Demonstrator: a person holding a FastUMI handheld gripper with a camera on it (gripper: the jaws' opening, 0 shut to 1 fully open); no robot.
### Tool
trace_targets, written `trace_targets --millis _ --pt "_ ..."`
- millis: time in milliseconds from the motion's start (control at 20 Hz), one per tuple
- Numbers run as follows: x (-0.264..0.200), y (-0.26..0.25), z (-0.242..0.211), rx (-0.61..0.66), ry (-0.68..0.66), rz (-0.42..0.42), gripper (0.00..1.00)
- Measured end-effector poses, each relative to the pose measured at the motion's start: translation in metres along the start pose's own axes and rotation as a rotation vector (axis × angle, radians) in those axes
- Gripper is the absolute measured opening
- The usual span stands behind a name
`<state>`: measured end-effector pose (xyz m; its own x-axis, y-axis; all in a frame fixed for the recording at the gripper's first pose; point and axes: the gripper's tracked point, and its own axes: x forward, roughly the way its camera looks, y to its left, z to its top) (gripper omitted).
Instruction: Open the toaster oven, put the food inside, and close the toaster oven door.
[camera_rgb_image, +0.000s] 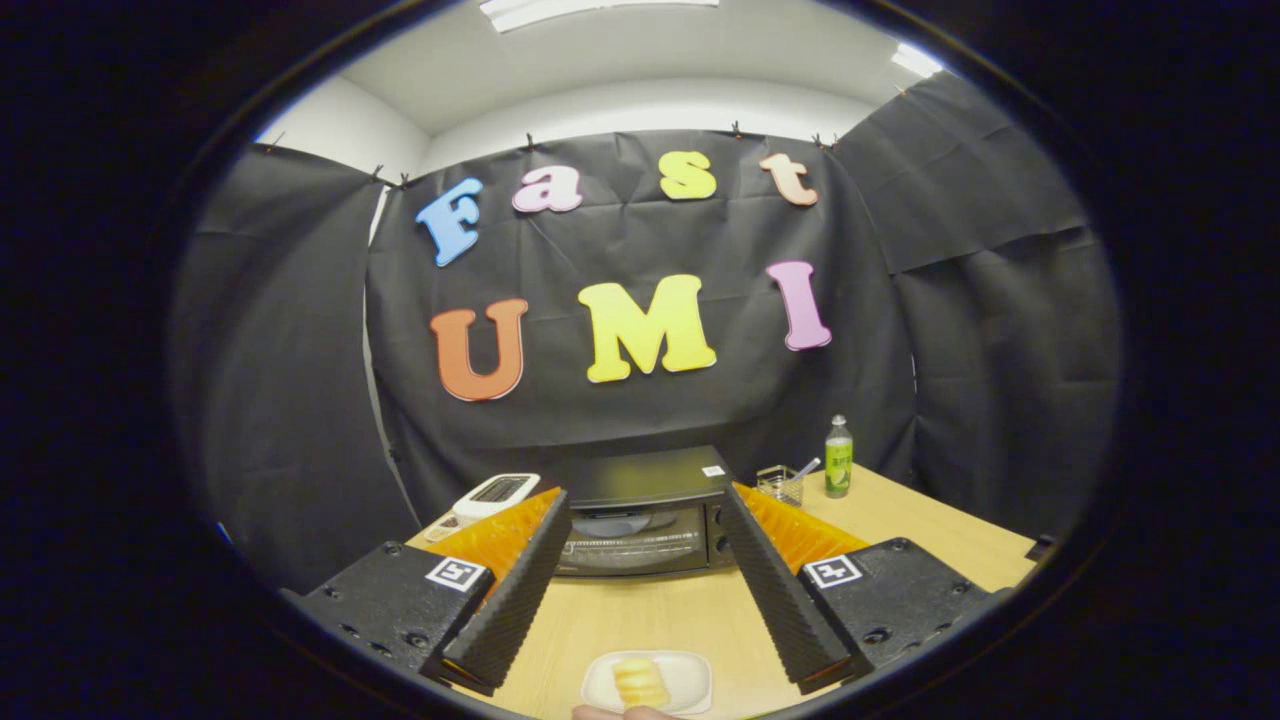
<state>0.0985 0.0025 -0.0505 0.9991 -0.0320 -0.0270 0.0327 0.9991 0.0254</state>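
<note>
We note the claw (640, 520) spread apart, empty, oven (640, 520) shut beyond it. Food (640, 682) on plate (690, 672) looks soft, light; we advise gentle side grip

The tool (645, 510) is held above the table (660, 615) with its two ribbed black fingers (510, 590) spread wide apart, nothing between them and neither pad in contact with anything. The fingers point toward the toaster oven (640, 515), which stands beyond the fingertips and well apart from them, its front showing in the gap between the two. A small part of a hand (625, 712) shows on the near side of the tool, farthest from the toaster oven.
</note>
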Motion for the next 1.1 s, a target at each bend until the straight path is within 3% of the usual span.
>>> trace_targets --millis 400,650,750,1100 --pt "0.091 0.03 -0.066 -0.021 0.094 0.103 1.0" --pt "0.149 0.023 -0.098 -0.051 0.186 0.065 1.0" --pt "0.166 0.035 -0.105 -0.038 0.197 0.096 1.0" --pt "0.221 0.037 -0.111 -0.065 0.158 0.086 1.0"
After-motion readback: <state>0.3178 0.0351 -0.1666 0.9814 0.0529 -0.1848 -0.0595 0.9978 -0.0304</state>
